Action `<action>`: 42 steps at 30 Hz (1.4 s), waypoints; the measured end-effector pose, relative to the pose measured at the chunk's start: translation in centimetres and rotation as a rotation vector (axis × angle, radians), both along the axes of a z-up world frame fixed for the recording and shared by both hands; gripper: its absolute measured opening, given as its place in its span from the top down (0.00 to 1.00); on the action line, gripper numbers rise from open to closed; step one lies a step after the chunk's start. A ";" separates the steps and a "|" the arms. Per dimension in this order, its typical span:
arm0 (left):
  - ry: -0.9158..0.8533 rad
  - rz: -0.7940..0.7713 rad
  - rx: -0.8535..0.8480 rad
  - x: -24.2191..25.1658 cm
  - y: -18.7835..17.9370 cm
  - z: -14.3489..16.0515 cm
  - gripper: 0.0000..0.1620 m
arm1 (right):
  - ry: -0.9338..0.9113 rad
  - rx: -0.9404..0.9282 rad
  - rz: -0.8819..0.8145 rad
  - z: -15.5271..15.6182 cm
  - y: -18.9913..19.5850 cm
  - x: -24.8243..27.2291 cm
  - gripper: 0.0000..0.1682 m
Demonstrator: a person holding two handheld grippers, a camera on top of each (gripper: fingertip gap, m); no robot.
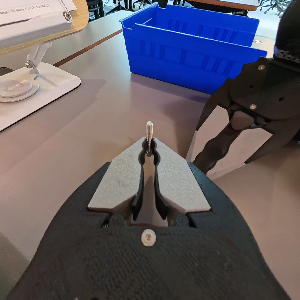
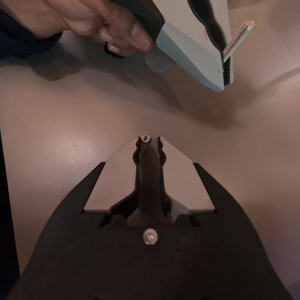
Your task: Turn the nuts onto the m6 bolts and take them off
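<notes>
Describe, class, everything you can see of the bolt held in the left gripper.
The bolt is slim, silvery and metallic-looking, threaded along its exposed shank. The left gripper is shut on its lower end, dark pads pressing both sides; its head sits behind the fingertips. It juts past the tips above the table, touching nothing else. No nut is on its visible thread.

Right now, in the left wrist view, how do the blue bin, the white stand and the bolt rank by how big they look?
1. blue bin, largest.
2. white stand, cut off by the frame edge, so its full size is unsure.
3. bolt, far the smallest, although nearest the camera, clamped in the left gripper jaws.
</notes>
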State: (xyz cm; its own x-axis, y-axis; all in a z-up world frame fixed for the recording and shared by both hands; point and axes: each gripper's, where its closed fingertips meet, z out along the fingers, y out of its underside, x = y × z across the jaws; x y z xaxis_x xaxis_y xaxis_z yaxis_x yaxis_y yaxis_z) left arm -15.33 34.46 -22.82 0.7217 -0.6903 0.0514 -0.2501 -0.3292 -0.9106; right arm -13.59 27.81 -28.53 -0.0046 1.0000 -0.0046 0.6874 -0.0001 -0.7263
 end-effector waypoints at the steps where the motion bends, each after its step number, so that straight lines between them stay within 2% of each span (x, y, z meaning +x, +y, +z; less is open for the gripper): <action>1: -0.003 0.000 0.003 0.0 0.0 0.1 0.98 | 0.000 0.015 0.001 0.0 0.1 0.0 0.92; 2: -0.005 0.001 0.006 0.0 0.0 0.1 0.98 | -0.001 0.029 0.004 -0.1 0.1 0.0 0.96; 13: -0.027 -0.004 0.018 0.1 0.0 0.5 0.98 | 0.031 0.101 -0.016 1.1 0.6 0.2 0.96; 29: -0.019 -0.052 -0.051 1.0 -0.5 -1.0 0.98 | 0.192 -0.043 -0.159 5.9 4.0 2.0 0.96; 35: -0.020 -0.099 -0.058 1.8 -1.1 -1.2 0.98 | 0.240 -0.085 -0.142 8.0 4.3 2.2 0.96; 42: -0.152 -0.187 -0.131 3.7 -2.6 -0.4 0.98 | 0.237 -0.113 -0.087 9.7 4.2 1.8 0.96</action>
